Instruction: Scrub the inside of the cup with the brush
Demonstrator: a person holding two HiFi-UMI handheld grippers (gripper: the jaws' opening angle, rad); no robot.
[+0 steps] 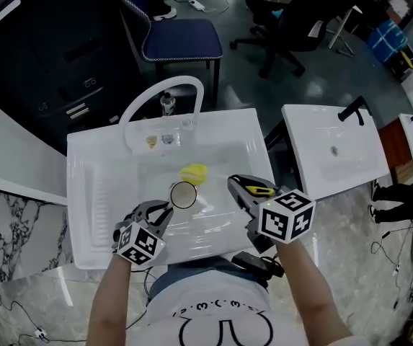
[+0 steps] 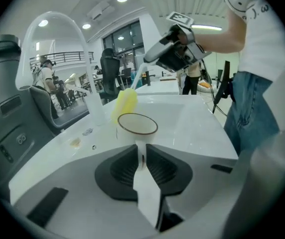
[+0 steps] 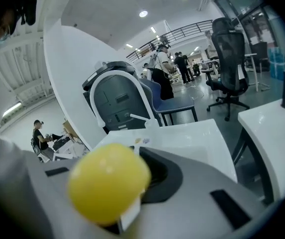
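1. Our left gripper (image 2: 141, 153) has its fingers nearly together, pinching the handle of the white cup (image 2: 137, 124), which is held mouth-up over the sink (image 1: 91, 193).
2. Our right gripper (image 1: 233, 184) has its fingers clamped on the brush (image 1: 194, 173). The brush's yellow head sits just beyond the cup's rim.
3. An arched faucet (image 1: 164, 92) stands behind them, and a blue chair (image 1: 181, 38) is farther off.

A white cup (image 2: 137, 125) with a thin dark brown rim stands upright, mouth open upward, just ahead of the left gripper's 2 fingers (image 2: 120, 169), which pinch its flat white handle between them. A brush (image 2: 124, 103) with a soft yellow head on a slim white stem slants down from the right gripper's fingers (image 2: 157, 54). Its head sits just outside the cup's far rim.
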